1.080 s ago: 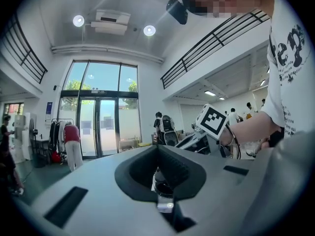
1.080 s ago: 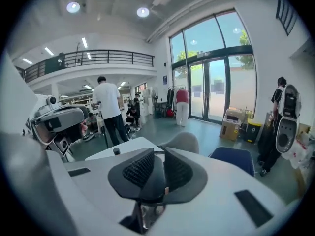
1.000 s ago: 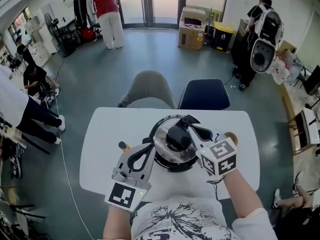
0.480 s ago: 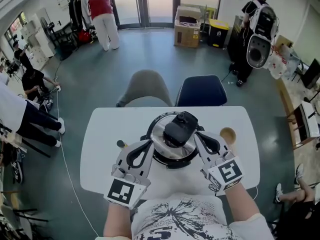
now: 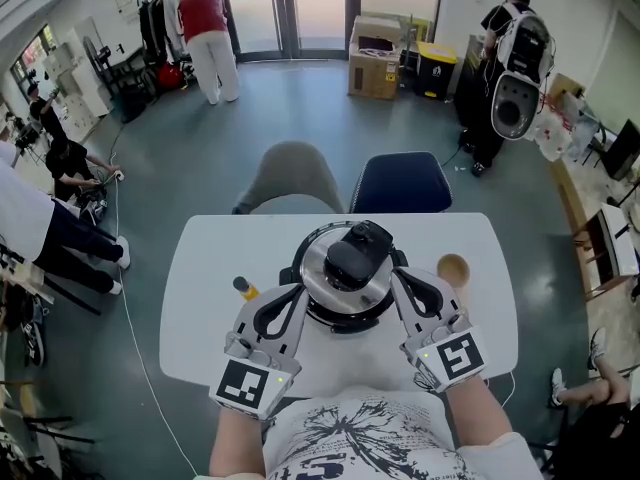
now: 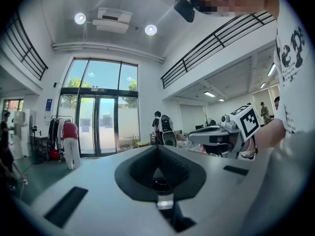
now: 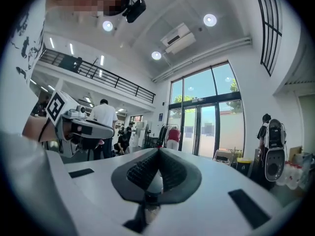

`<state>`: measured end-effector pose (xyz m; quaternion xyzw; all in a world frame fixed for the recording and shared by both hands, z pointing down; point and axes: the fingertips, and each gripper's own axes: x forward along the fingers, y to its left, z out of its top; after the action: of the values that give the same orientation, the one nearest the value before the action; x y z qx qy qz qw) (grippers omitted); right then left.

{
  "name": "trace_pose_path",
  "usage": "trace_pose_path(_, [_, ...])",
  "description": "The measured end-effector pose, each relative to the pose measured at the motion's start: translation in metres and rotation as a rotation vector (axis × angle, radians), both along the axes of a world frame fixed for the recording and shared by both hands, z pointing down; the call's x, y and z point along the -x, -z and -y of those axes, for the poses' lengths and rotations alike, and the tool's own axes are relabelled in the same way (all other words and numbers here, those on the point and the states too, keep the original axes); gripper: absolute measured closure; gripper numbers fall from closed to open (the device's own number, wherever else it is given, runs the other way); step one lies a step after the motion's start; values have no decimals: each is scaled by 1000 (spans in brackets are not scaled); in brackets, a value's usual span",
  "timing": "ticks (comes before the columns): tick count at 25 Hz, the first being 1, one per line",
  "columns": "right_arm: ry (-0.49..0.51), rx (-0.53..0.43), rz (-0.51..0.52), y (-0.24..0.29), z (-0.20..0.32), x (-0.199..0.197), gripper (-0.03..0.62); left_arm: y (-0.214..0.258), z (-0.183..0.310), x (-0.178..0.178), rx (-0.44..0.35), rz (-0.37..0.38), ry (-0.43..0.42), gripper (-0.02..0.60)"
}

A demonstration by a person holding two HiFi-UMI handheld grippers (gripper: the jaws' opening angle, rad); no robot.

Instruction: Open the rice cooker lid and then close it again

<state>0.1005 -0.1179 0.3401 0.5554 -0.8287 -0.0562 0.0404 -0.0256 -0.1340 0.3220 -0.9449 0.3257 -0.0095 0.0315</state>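
Both pairs of jaws are pressed together with nothing between them: the left gripper (image 6: 157,147) and the right gripper (image 7: 158,151) each look level across the room rather than at any part of the cooker. From the head view they flank the rice cooker (image 5: 345,286), one at each side and close to its rim, probably so that either can reach the black handle (image 5: 352,258) on the steel lid (image 5: 330,280). The lid seems to lie flat on the pot, so it reads as closed. The cooker sits mid-table (image 5: 200,268), near the person, within easy reach; a small wooden bowl (image 5: 453,268) stands just to its right.
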Motion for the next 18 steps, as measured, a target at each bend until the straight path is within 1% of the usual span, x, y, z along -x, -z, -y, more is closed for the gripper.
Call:
trace_pose_path(5, [8,-12,5,3,-8,4,582,0,-10,-1,-14,-17,-4,568])
trace_pose_path(11, [16,9,-3,-4,-12,5,582,-2,-14,-1,-25,1,5,568])
trace_pose_path(18, [-7,23,1,-10,-10,1,582,-3,-13,-2,-13,4,10,568])
